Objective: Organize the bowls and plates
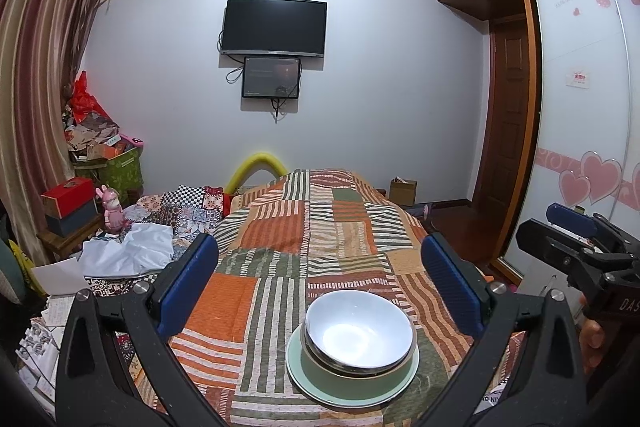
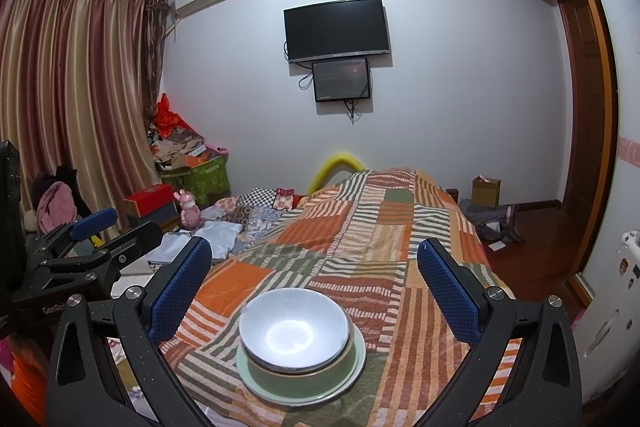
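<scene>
Bowls (image 1: pixel 358 333) sit nested on the green plate (image 1: pixel 316 385) at 6 o'clock on the soft patchwork quilt (image 1: pixel 320 227), both my grippers (image 1: pixel 320 287) (image 2: pixel 314 291) wide and empty; I reckon any nudge tips the stack.

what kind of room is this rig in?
Looks like a home bedroom. A bed under a patchwork quilt fills the middle, with a wall-mounted TV, striped curtains and a built-in wardrobe. The stacked bowls and plate sit right on the quilt.
</scene>
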Tool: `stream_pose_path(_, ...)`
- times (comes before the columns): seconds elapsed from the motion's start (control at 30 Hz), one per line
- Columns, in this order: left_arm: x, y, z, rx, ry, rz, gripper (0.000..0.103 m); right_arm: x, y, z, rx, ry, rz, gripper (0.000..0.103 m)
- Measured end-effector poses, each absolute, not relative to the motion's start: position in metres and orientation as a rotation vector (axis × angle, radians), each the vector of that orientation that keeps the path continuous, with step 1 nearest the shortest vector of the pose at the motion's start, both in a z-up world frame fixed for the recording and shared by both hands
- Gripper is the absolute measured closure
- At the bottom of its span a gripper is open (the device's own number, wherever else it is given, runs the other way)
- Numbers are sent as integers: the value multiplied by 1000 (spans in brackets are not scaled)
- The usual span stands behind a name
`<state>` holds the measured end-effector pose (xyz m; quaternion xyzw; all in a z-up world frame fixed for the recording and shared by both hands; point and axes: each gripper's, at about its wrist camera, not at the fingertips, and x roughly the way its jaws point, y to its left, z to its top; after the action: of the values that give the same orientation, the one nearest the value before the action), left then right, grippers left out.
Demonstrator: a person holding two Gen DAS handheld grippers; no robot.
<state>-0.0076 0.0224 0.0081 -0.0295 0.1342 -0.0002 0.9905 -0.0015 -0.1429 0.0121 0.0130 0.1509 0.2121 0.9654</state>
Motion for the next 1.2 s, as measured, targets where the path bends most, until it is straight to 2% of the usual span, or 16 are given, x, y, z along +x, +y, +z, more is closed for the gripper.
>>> stream_pose_path(1.2, -3, 23, 6, -69, 283, -23, 0, 1, -147, 13, 38, 318, 421, 0)
